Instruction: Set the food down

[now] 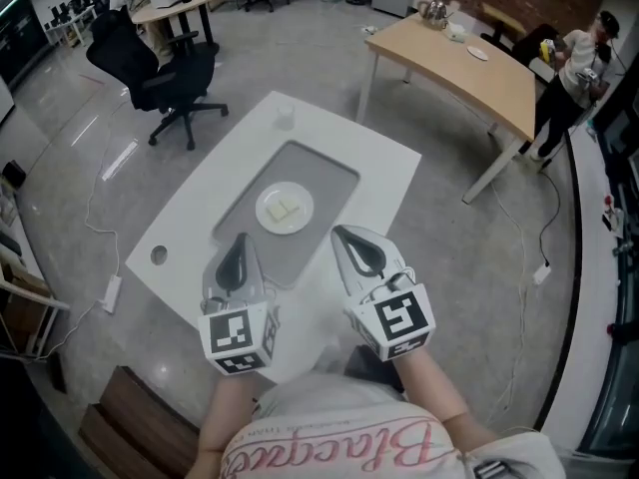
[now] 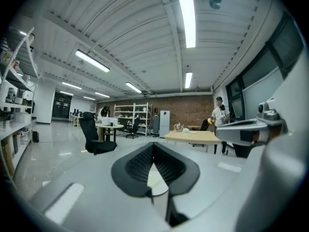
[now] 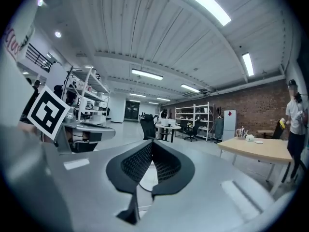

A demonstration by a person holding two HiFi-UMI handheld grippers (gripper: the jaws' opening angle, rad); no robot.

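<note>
Left tongs (image 1: 240,239) together, empty | right tongs (image 1: 341,234) together, empty | food (image 1: 285,209) on plate (image 1: 263,216), long axis too small to tell

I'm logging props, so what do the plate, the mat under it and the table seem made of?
Plate: plain white, round with a raised rim, likely ceramic or melamine. Mat: flat matte grey with rounded corners, perhaps silicone or felt. Table: smooth plain white top, probably laminate, though the look leaves it open.
</note>
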